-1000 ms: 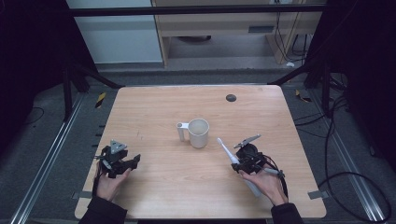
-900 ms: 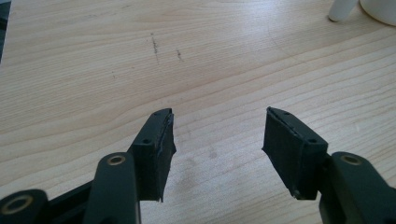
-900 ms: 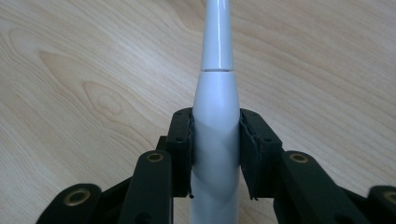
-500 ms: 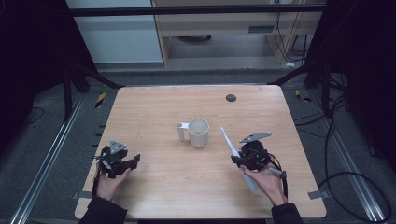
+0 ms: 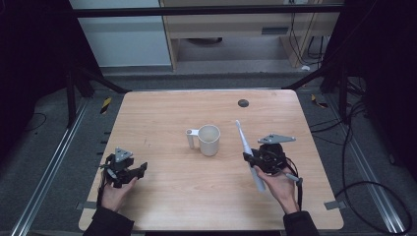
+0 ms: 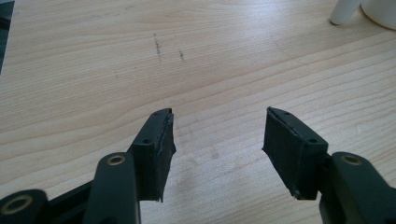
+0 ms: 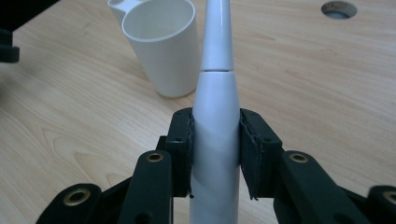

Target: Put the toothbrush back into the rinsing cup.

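A white electric toothbrush point(image 5: 246, 150) point(image 7: 215, 98) is clamped in my right gripper point(image 5: 255, 160) point(image 7: 215, 154), which is shut on its thick handle; the slim head end points up and away toward the table's far side. A white mug point(image 5: 208, 139) point(image 7: 161, 44) with its handle to the left stands upright mid-table, just left of the toothbrush. My left gripper point(image 5: 129, 173) point(image 6: 217, 149) rests low over bare wood near the front left, open with nothing between its pads. The mug's base point(image 6: 369, 9) peeks in at the top right of the left gripper view.
A round dark cable hole point(image 5: 243, 103) point(image 7: 339, 8) sits in the wooden tabletop point(image 5: 162, 118) near its far edge. Metal frame rails run along both sides of the table, and cables lie on the floor to the right.
My right gripper has lifted the toothbrush off the table and tipped its head end upward, nearer to upright. The left gripper and the mug have stayed put.
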The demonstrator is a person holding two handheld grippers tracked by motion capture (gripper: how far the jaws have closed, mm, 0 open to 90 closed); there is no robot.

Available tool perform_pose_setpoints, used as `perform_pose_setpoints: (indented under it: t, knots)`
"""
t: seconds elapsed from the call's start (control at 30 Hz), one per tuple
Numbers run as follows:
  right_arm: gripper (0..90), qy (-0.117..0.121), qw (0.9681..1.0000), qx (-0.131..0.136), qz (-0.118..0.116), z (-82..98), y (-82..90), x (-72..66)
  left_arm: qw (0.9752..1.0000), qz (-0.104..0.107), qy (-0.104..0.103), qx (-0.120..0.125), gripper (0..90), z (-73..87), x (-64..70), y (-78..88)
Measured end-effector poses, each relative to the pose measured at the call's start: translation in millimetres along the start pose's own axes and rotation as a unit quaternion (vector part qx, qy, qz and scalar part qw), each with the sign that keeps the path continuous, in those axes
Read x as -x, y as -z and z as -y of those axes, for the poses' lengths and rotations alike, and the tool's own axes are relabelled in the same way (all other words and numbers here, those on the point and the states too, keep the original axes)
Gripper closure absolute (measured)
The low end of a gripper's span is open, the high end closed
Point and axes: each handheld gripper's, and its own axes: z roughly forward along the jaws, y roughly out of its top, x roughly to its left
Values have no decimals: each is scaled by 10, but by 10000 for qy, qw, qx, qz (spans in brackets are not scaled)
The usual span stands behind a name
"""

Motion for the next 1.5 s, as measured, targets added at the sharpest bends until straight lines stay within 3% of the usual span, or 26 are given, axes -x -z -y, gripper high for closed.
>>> perform_pose_setpoints:
  t: [0.3,0.5,0.7,1.03,1.5]
  knots:
    - [673,-139,9979,636,16,-201,46,-18,10000,-9,23,4,421,0,3,-11]
    - [673,-211,9932,1149,12,-356,27,-73,10000,-19,11,32,422,1,4,-11]
    - [672,-280,9888,1467,23,-478,-32,-129,10000,-22,6,55,422,4,1,-12]
    - [672,-383,9835,1768,25,-630,-117,-147,10000,-15,-12,90,423,10,-1,-10]
    - [673,-501,9733,2242,-22,-816,-202,-213,9999,-10,25,135,427,7,-3,-14]
